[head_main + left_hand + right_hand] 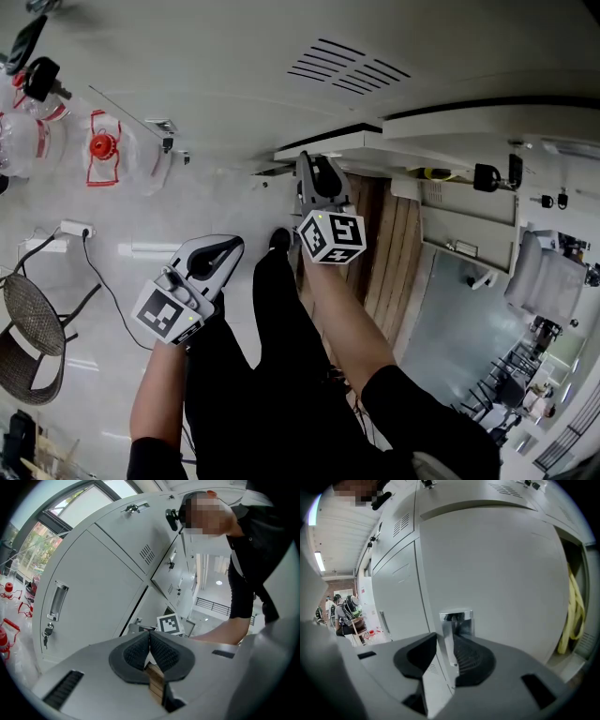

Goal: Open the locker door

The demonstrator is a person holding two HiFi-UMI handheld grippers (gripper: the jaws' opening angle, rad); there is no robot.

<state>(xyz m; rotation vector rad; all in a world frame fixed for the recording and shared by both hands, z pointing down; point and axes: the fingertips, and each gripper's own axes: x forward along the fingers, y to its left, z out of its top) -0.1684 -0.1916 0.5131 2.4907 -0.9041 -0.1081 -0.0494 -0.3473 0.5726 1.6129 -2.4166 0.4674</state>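
Note:
The white locker door stands ajar, and a yellow hose shows in the opening to its right. A chrome handle sits at the door's free edge. My right gripper is shut on that handle and edge, a ribbed pad against the chrome. In the head view the right gripper reaches up to the door's edge above brown slats. My left gripper hangs lower left by the person's leg, its jaws shut on nothing.
Neighbouring lockers have a recessed handle and keys hanging in the lock. More keys hang at the right. Red-capped bottles, a power strip and a wicker chair are at the left. People stand far off.

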